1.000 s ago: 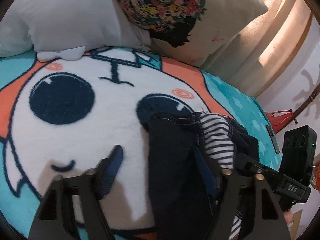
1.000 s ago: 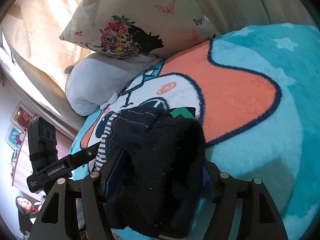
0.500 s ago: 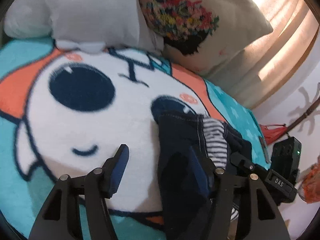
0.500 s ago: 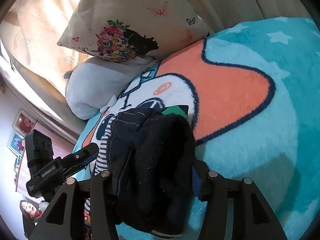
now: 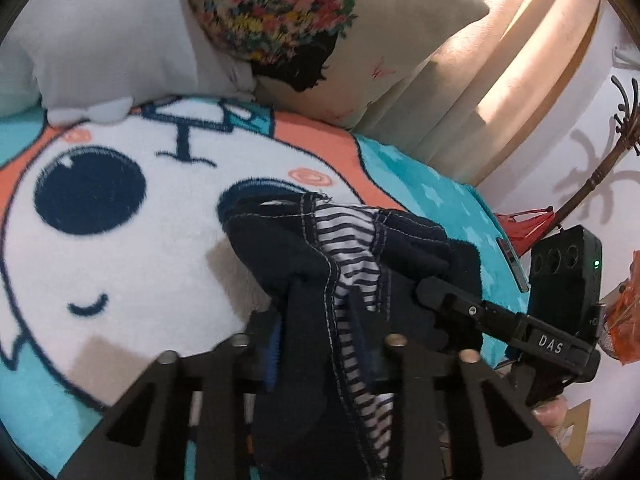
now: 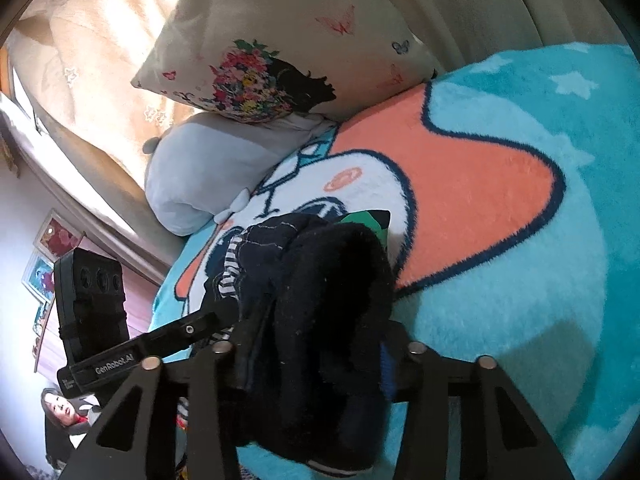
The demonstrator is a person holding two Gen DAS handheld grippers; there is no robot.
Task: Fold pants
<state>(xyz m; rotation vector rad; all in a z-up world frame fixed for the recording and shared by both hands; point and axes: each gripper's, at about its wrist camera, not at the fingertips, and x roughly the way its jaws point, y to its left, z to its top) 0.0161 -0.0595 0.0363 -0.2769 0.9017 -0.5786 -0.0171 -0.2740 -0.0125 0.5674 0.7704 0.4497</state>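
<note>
The dark pants (image 5: 320, 280), striped lining showing, sit bunched on the cartoon blanket (image 5: 120, 272), on the side away from the floral pillow (image 5: 320, 32). The left gripper (image 5: 320, 344) is clamped on a seam edge of the pants, and the right gripper (image 6: 316, 352) pinches a thick fleecy wad beside it. To fold well, both grips should probably draw apart evenly, pulling the cloth taut and flat on the blanket before any crease is laid.
</note>
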